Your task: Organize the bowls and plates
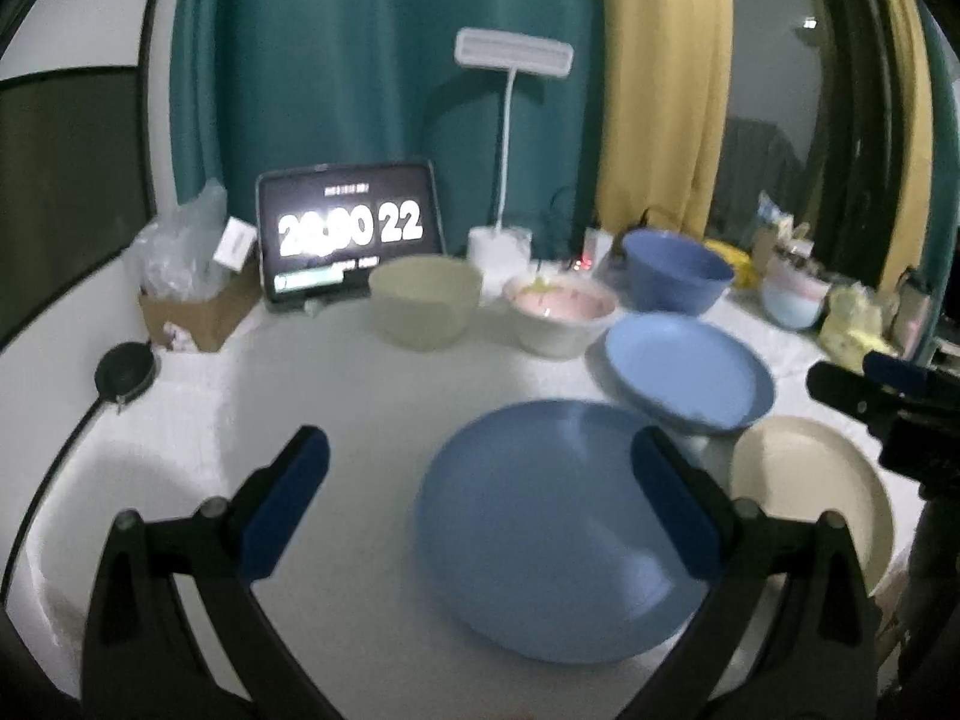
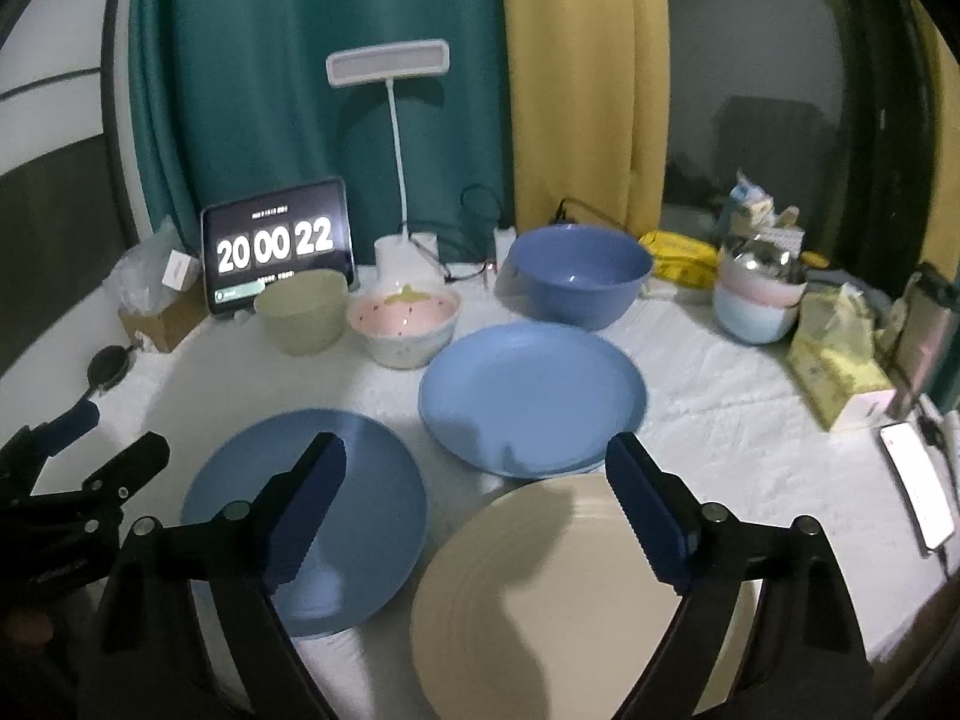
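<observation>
Plates lie unstacked on the white worktop (image 2: 720, 396). Both jaws gape empty: left gripper (image 1: 480, 504) over the flat blue plastic plate (image 1: 552, 534), right gripper (image 2: 474, 510) over the cream ridged plate (image 2: 558, 600) at its 6 o'clock. Gathering seems about to begin; a rim needs pinching next.

Clock digits: the dark propped tablet (image 1: 351, 234) shows its hour and minute figures blown out, unreadable in the left wrist view.
Cream round plate (image 2: 576, 600): lower edge cut by the frame, sides covered by jaws.
Right-side clutter (image 1: 852, 312): blurred, contents indistinguishable.
</observation>
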The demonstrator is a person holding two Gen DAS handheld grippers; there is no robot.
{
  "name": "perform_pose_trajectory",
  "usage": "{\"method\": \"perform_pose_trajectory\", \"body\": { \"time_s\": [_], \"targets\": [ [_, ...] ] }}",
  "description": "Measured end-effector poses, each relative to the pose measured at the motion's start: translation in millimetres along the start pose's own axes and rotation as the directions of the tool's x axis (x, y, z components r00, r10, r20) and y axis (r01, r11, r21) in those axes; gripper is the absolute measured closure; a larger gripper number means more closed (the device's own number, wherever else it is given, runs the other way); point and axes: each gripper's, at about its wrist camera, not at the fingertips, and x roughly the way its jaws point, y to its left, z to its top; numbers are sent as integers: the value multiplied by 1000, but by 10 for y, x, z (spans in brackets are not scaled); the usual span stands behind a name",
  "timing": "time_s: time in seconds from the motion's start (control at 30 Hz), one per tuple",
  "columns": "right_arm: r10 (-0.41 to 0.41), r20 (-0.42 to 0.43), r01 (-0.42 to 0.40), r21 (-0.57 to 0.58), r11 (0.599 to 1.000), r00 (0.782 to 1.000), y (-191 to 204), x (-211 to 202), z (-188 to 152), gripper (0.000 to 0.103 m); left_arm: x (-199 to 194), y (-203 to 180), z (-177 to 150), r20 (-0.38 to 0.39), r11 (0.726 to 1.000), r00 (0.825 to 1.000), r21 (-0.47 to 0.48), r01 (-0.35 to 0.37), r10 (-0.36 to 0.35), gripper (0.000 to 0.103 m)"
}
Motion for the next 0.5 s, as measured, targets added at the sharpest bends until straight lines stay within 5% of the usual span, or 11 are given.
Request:
{"method": "perform_pose_trajectory", "body": {
  "time_s": [0.5],
  "targets": [
    [123, -126, -122, 22, 992, 984, -53, 664, -94, 18, 594, -24, -161, -189, 997, 980, -12, -71, 67, 11]
  ]
}}
